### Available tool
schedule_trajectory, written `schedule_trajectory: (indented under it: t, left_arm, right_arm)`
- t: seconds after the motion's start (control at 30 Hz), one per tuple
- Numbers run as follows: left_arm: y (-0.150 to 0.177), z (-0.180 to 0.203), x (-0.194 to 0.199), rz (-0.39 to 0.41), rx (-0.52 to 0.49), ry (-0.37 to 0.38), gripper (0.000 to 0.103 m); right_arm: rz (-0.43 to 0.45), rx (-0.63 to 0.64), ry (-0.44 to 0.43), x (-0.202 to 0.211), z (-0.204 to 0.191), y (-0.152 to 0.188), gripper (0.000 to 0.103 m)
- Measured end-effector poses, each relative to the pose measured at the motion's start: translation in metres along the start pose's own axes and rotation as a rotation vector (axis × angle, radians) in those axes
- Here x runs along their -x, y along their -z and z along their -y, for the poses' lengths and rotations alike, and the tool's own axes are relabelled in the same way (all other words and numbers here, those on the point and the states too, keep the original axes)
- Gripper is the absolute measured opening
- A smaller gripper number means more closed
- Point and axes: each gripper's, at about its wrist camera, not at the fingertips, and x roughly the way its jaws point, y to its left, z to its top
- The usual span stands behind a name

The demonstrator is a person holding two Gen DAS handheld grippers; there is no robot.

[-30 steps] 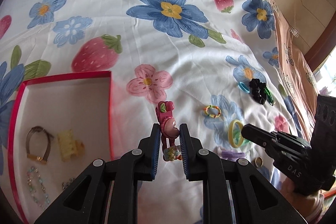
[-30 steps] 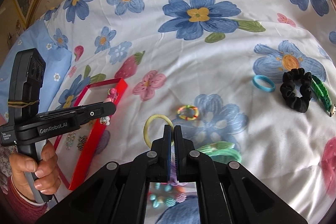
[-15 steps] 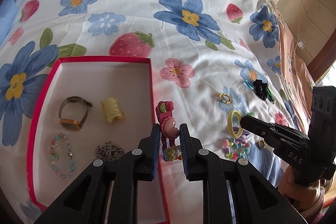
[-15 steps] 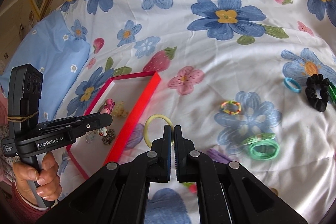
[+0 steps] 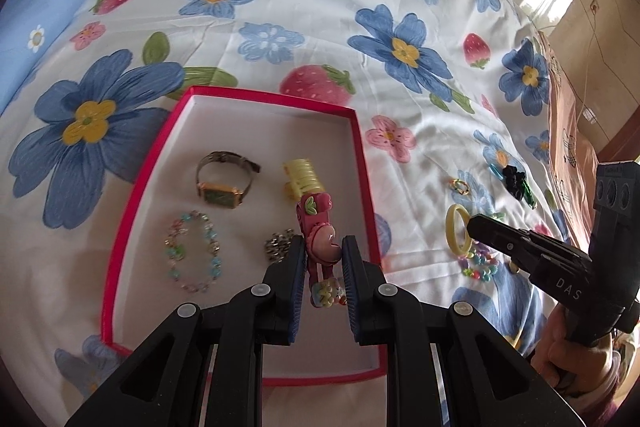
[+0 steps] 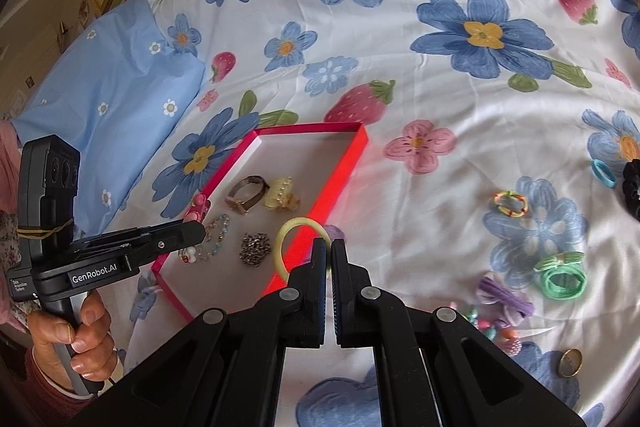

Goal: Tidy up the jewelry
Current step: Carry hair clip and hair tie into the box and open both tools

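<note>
1. Bedsheet of white cloth printed with blue flowers and strawberries fills both wrist views; a pale blue pillow lies at about ten o'clock in the right wrist view.
2. Shallow red-rimmed box with a white floor sits at left of centre on the sheet. Inside it, from nine o'clock toward three: a bracelet of pale blue and green beads, a gold-cased wristwatch with a metal band, a small silvery chain heap, and a pale yellow claw clip.
3. Left gripper hangs over the box's right half, its blue-padded jaws clamped on a pink hair clip trimmed with strawberry and flower charms.
4. Right gripper, held in a person's hand, has its jaws pressed together on the edge of a plain yellow-green hair ring, which hangs over the box's right rim.
5. Loose pieces lie on the sheet toward three o'clock: a multicoloured ring band, green hair ties, a purple ribbon, a teal band, a black scrunchie, a gold ring.
</note>
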Motion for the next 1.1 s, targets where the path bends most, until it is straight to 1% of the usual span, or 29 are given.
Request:
schedule_trajectory:
  t: [0.2, 0.4, 0.7, 1.1]
  left_arm:
    - [0.007, -0.021, 0.014, 0.008, 0.03, -0.021, 0.017]
    - [0.013, -0.039, 0.016, -0.002, 0.063, -0.045, 0.017]
    - [0.005, -0.053, -0.01, -0.047, 0.07, -0.078, 0.017]
    - [-0.008, -0.067, -0.061, -0.133, 0.067, -0.124, 0.017]
  right_arm:
    - [-0.017, 0.033, -0.024, -0.009, -0.02, 0.0, 0.002]
    - [-0.04, 0.062, -0.046, -0.023, -0.038, -0.001, 0.002]
    - [-0.098, 0.105, -0.062, -0.059, -0.062, 0.0, 0.002]
    - [-0.177, 0.137, -0.022, -0.105, -0.064, -0.002, 0.002]
